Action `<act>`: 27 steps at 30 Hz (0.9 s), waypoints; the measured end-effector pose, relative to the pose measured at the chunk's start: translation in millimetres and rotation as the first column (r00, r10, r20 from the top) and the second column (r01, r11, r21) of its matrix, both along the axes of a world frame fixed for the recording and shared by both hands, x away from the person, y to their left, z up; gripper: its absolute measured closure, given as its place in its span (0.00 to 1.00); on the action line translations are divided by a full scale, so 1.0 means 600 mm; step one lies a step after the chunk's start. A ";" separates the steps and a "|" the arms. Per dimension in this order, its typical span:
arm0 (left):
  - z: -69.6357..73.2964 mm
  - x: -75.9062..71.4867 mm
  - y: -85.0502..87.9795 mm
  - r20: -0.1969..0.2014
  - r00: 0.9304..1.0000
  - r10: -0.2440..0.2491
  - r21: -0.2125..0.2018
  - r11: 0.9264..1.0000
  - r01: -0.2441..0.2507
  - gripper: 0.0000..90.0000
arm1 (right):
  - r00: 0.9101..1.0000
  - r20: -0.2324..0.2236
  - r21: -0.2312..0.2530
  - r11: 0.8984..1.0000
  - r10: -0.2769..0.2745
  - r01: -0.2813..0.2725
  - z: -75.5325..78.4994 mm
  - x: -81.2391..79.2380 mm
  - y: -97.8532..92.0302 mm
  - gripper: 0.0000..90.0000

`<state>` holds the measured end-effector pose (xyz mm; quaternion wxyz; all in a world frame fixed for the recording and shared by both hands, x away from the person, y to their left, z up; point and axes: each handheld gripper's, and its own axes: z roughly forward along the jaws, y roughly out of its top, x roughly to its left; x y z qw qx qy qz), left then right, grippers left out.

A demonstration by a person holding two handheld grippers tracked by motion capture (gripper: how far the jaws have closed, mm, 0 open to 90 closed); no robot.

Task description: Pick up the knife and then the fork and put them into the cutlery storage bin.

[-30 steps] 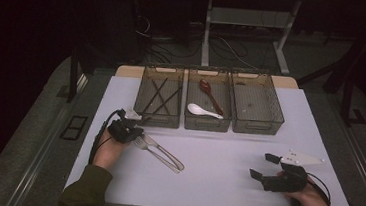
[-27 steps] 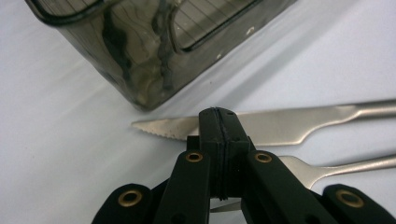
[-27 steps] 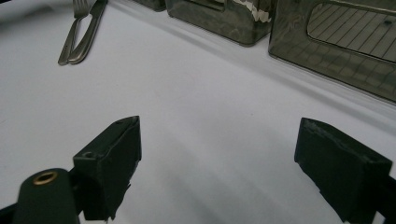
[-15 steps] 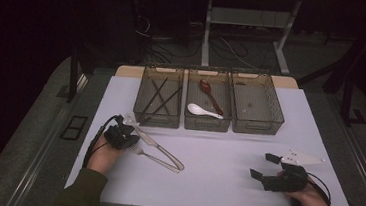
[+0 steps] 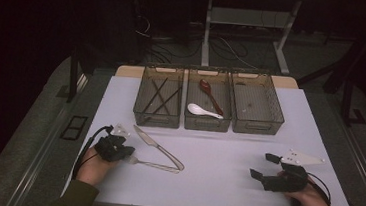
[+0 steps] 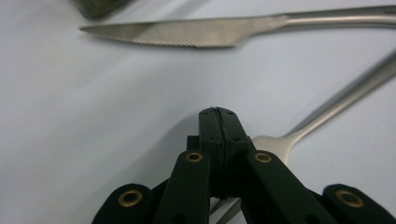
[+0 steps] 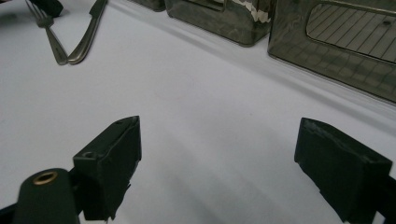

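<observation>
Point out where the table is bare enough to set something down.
Bare: the white table between the fork and the right gripper, in front of the three bins. Also the right bin looks empty. Crowded: by the left gripper, where knife and fork meet.

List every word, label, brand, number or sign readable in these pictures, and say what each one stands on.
No readable text in any view.
Knife: bare metal blade, no brand mark visible.
Fork: plain handle, no stamp visible.
Three bins: no labels on the walls facing the camera.
Left gripper and right gripper: plain black jaws, no markings.
</observation>
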<state>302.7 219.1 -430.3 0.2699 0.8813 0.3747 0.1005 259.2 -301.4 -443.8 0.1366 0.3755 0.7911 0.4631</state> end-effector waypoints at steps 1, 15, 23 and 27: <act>0.000 -0.006 0.000 -0.005 1.000 -0.006 -0.004 1.000 0.005 0.98 | 1.000 0.001 0.000 1.000 -0.001 0.001 0.000 0.000 0.000 0.16; 0.012 -0.021 -0.015 0.068 0.991 -0.119 -0.133 0.983 0.127 0.77 | 1.000 0.001 -0.005 1.000 0.001 -0.001 0.000 0.000 0.003 0.16; 0.007 -0.028 -0.045 0.082 0.973 -0.214 -0.174 0.959 0.226 0.70 | 1.000 -0.001 -0.004 1.000 0.007 -0.007 -0.001 0.001 0.004 0.16; -0.001 -0.029 -0.055 0.064 0.963 -0.263 -0.172 0.947 0.270 0.70 | 1.000 -0.004 -0.004 1.000 0.014 -0.014 -0.001 0.001 0.006 0.16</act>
